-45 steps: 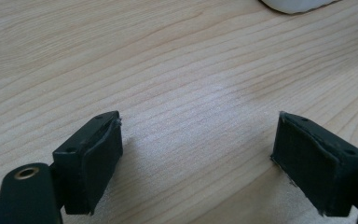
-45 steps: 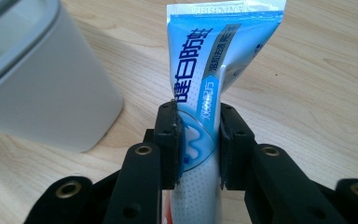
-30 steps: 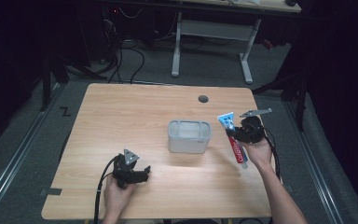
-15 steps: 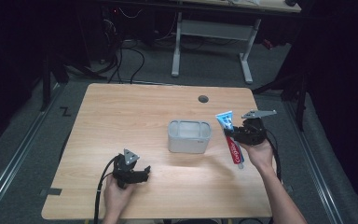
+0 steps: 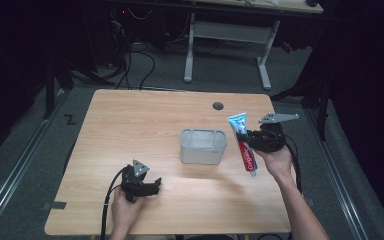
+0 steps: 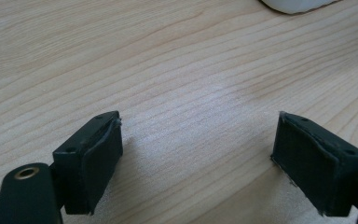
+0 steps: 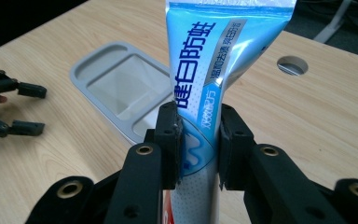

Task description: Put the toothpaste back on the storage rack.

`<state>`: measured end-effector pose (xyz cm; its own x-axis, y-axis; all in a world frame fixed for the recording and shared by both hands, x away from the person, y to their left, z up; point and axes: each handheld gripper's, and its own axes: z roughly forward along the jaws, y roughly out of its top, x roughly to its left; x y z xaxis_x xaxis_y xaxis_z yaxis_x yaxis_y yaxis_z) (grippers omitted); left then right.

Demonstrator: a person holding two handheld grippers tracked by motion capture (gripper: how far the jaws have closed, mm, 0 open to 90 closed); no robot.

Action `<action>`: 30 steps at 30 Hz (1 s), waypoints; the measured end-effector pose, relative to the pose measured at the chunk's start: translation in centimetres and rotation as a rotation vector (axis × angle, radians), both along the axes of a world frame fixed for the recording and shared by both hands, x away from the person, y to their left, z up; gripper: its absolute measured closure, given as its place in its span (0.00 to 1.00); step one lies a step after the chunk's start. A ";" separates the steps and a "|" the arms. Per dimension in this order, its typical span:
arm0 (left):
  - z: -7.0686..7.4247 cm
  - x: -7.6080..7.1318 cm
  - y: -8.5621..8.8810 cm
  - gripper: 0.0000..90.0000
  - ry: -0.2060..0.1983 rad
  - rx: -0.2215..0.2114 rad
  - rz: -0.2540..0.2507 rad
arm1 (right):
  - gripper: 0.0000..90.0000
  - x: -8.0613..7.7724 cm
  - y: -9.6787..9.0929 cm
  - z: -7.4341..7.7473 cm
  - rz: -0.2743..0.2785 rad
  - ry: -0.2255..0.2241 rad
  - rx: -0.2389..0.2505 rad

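Observation:
My right gripper (image 5: 247, 138) (image 7: 199, 137) is shut on a toothpaste tube (image 5: 245, 142) (image 7: 214, 79), blue at its flat end and red and white toward the cap. The tube hangs above the table, just right of a grey plastic bin (image 5: 203, 146) (image 7: 119, 88) at the table's middle, flat end up and away from me. My left gripper (image 5: 152, 186) (image 6: 198, 158) rests low over the wood near the front left, jaws wide open with nothing between them.
A round cable hole (image 5: 218, 106) (image 7: 292, 65) lies in the wooden table (image 5: 145, 120) behind the bin. Bare wood surrounds the bin on all sides. Beyond the far edge stand a desk frame (image 5: 227, 35) and cables on the floor.
My right gripper has lifted the toothpaste tube a little and carried it slightly left, toward the bin. The left hand stayed put.

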<state>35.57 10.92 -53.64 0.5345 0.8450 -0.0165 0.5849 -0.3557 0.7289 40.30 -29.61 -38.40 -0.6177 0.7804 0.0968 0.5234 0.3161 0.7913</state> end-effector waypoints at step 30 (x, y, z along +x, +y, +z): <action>0.0 0.0 0.0 0.18 0.001 0.000 0.000 | 0.81 0.4 3.1 3.4 0.088 -0.091 0.069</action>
